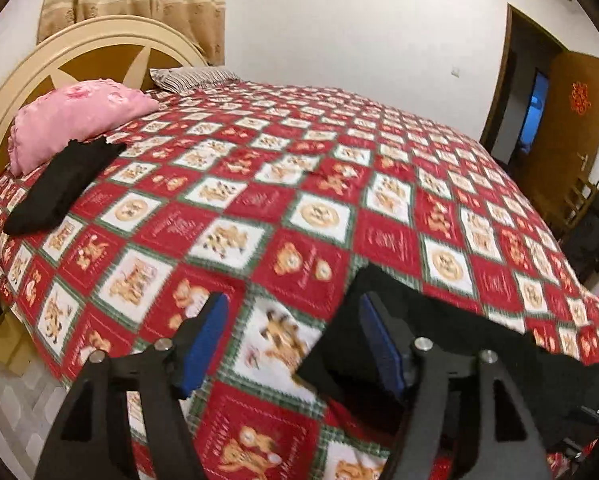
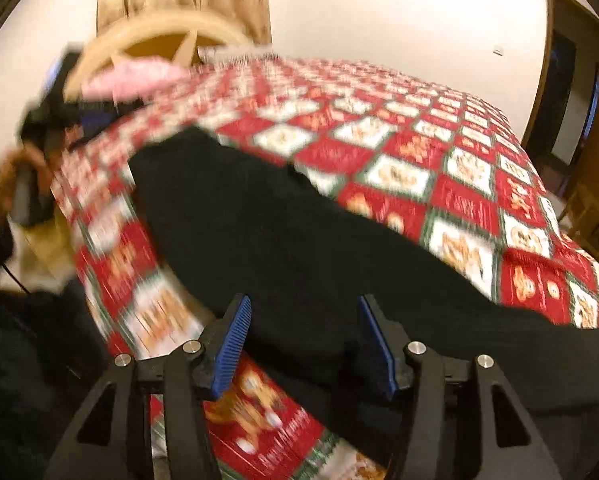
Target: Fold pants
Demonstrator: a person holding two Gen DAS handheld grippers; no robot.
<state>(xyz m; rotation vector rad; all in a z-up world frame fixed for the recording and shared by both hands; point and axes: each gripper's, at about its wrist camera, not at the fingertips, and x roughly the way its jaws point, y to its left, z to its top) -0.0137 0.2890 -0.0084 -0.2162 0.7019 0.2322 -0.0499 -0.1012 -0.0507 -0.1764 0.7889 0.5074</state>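
Right wrist view: black pants [image 2: 299, 248] lie lengthwise, left-to-right, across the checkered bed [image 2: 459, 168]; right tool [image 2: 305, 344] and left tool [image 1: 293, 344] both gape, empty.

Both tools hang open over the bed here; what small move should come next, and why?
Probably lower the right tool onto the near edge of the black pants and close on it. Its jaws are open and hold nothing, with the cloth spread on the bedspread right ahead. The left tool is open too, its jaws beside a pants corner.

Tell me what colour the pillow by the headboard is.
Pink pillow, clearest in the left wrist view.
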